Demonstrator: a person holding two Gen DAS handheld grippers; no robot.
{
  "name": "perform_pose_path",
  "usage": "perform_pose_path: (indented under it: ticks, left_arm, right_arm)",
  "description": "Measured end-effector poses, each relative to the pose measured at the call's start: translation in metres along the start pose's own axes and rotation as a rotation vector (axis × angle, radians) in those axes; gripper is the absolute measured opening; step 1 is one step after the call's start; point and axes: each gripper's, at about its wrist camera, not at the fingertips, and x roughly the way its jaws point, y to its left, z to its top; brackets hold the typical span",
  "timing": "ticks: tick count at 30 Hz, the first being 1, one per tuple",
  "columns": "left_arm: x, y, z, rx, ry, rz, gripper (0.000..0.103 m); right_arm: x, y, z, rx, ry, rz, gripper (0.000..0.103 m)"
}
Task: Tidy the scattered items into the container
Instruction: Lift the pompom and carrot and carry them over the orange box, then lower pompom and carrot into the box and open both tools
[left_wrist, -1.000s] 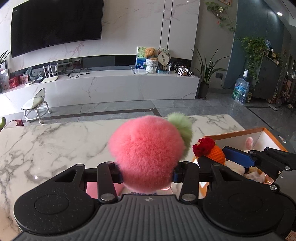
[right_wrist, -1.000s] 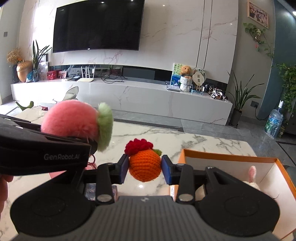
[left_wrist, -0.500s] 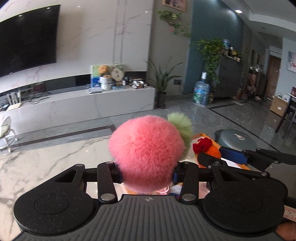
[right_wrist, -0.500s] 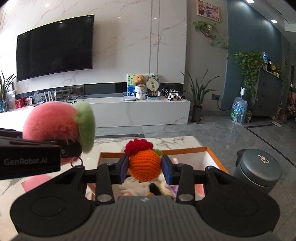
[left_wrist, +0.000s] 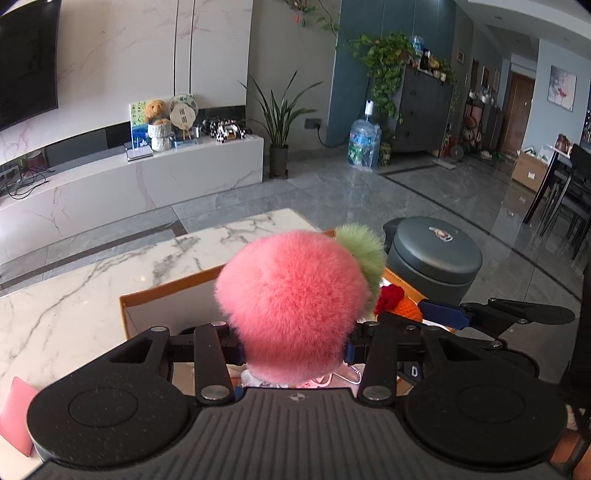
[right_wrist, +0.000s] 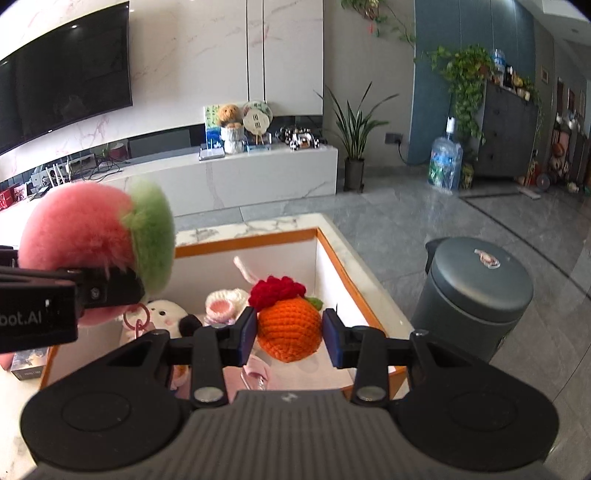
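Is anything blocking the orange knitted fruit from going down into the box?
Nothing visible blocks it. The right gripper holds the orange knitted fruit above the open box. Below lie only soft toys already inside, like the white plush.

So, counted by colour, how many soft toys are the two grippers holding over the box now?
pink fluffy toy, in the left gripper: 1
orange crochet toy, in the right gripper: 1
Total: 2
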Motion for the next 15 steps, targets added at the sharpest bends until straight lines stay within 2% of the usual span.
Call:
perform_pose_path:
  ticks: [5,15]
  left_arm:
    - [0.024,-0.008,-0.001,0.016,0.044,0.011,0.051]
    - [0.062,-0.009,-0.004,-0.011,0.129,-0.023,0.051]
  right_arm:
    - [0.02,-0.006,-0.012,-0.012,0.037,-0.023,0.041]
    - [0.041,-0.011,-0.02,-0.089,0.099,0.027,0.042]
